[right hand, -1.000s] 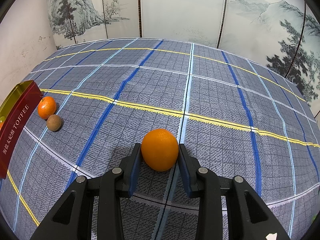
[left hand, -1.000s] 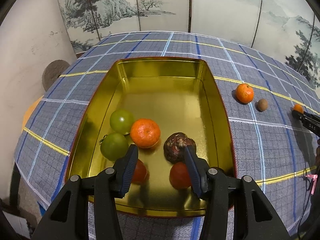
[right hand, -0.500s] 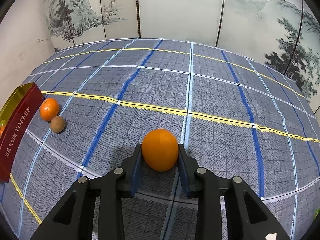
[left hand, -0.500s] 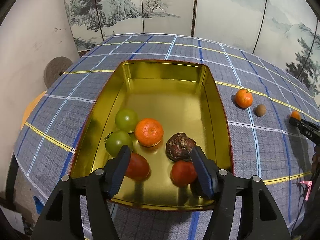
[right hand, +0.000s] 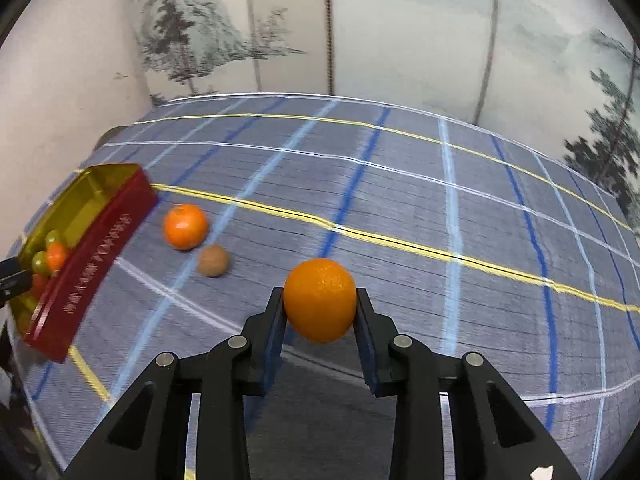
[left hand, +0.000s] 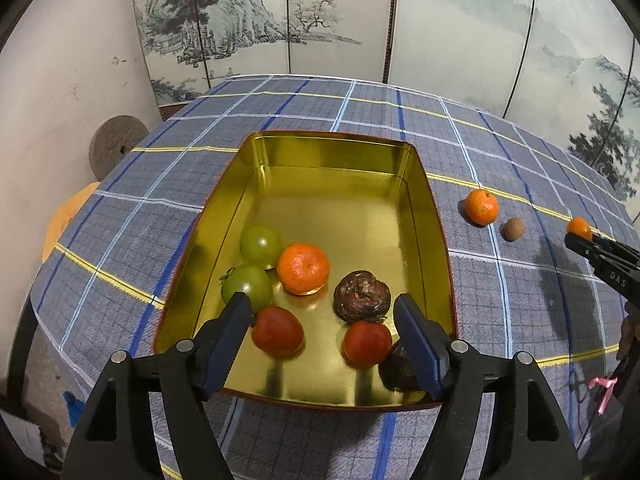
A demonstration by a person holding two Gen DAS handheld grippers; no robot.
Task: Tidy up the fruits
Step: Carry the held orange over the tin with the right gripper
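Right gripper [right hand: 320,300]: clamped on an orange [right hand: 320,300], both pads pressed to its sides; the fruit is held clear above the checked tablecloth [right hand: 400,200], away from the tin.
Right gripper lettering: "DAS" is read in white on its black body in the left wrist view [left hand: 600,256], where the orange [left hand: 579,227] shows at its tip.
Left gripper [left hand: 322,328]: jaws apart and opening, hung over the near end of the tin; nothing is pressed by the blue pads [left hand: 416,344], though the red fruits are seen between them.
Tin [left hand: 424,184]: a gold-lined rectangular box, red outside, set toward the left edge of the tabletop.
Tin, near end: two red tomatoes [left hand: 277,330] [left hand: 367,343] lie apart; a dark brown bulb [left hand: 400,368] is partly hidden behind the right pad in the near right corner.
Tin, middle: a second brown bulb [left hand: 362,295], a tangerine [left hand: 303,268] and two green tomatoes [left hand: 248,287] [left hand: 261,245] are grouped, the tangerine touching both green ones.
Tin, far end: bare gold floor.
Tin lettering: white print on the red outer wall [right hand: 96,256] is blurred; it cannot be read with certainty.
Cloth right of the tin: a loose tangerine [left hand: 482,207] and, just beside it, a small brown round fruit [left hand: 513,229], both near the tin's long right side.
Backdrop: a folding screen [left hand: 320,20] painted with mountains and pines stands beyond the far edge.
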